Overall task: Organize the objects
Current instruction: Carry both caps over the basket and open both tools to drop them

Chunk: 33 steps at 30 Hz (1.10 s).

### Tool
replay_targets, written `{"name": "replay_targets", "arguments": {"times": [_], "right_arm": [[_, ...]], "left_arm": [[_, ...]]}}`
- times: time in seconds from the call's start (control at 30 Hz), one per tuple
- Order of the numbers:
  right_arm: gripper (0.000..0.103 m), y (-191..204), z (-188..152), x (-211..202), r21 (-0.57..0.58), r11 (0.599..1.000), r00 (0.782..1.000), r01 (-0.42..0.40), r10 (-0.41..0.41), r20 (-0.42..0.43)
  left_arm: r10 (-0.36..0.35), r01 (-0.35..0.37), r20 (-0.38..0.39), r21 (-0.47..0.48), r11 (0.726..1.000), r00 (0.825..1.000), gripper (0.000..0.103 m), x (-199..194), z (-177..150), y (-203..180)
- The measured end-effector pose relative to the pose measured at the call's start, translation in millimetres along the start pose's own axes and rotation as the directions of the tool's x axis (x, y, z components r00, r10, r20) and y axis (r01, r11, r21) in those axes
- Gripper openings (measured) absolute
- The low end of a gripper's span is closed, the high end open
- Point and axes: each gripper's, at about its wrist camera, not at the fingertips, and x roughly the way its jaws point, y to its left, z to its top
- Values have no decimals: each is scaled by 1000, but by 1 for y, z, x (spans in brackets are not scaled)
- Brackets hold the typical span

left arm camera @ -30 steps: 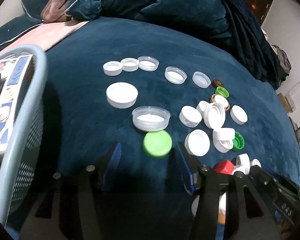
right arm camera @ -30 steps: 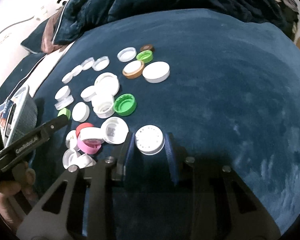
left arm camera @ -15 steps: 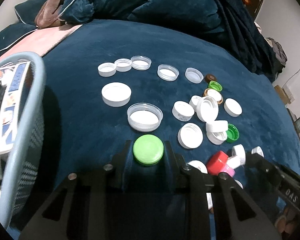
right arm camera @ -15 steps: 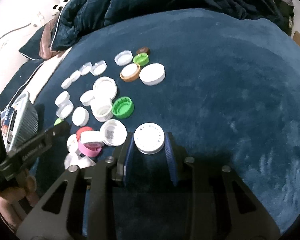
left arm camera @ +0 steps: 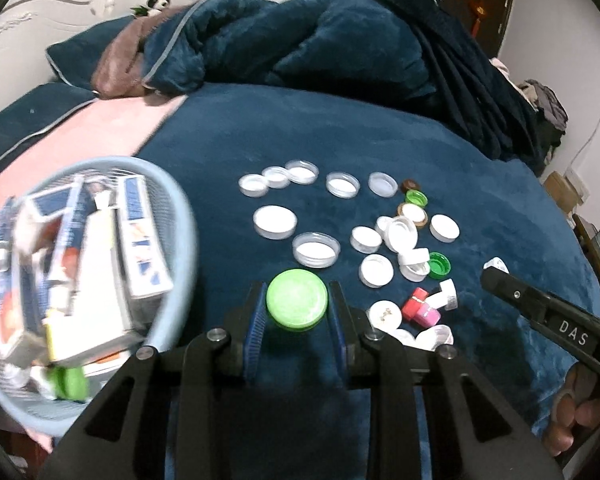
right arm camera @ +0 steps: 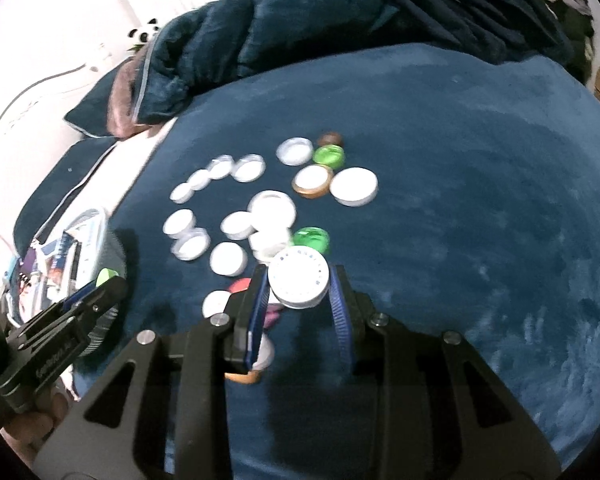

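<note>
Several bottle caps, mostly white, lie scattered on a dark blue blanket point(left arm camera: 340, 136). My left gripper point(left arm camera: 297, 308) is shut on a green cap point(left arm camera: 297, 298) and holds it above the blanket, right of a light blue basket point(left arm camera: 172, 200). My right gripper point(right arm camera: 299, 292) is shut on a white cap with blue print point(right arm camera: 299, 281), lifted above the cap pile. The right gripper also shows in the left wrist view point(left arm camera: 496, 270), and the left gripper in the right wrist view point(right arm camera: 110, 284).
The basket holds boxes and tubes. A clear lid point(left arm camera: 315, 249) and a large white cap point(left arm camera: 275, 221) lie just beyond the green cap. A red cap point(left arm camera: 416, 302) and a pink cap point(left arm camera: 427, 316) lie at the pile's near edge. A rumpled duvet point(left arm camera: 300, 40) lies behind.
Both grippers have closed on their caps and lifted them. The left gripper has risen and drawn back, bringing the basket into fuller view.
</note>
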Motion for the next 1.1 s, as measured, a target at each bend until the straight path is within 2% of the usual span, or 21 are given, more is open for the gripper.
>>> {"name": "replay_targets", "arguments": {"times": [0.17, 0.33, 0.6, 0.9, 1.03, 1.1], "right_arm": [[31, 32, 1, -2, -52, 998, 999, -47, 48, 3], [31, 67, 0, 2, -97, 990, 995, -102, 102, -8], [31, 131, -9, 11, -187, 960, 978, -207, 201, -50], [31, 193, -24, 24, -252, 905, 939, -341, 317, -135], [32, 217, -34, 29, -280, 874, 915, -398, 357, -186], [32, 224, -39, 32, -276, 856, 896, -437, 389, -215]], "left_arm": [[38, -37, 37, -35, 999, 999, 30, -31, -5, 27], [68, -59, 74, -115, 992, 995, 30, -60, -7, 67], [107, -75, 100, -287, 955, 989, 30, -88, -17, 132], [150, -101, 91, -401, 910, 984, 30, -96, -39, 182], [158, -112, 74, -428, 897, 985, 30, -95, -48, 196], [153, -110, 65, -433, 895, 986, 30, -93, -51, 200]]}}
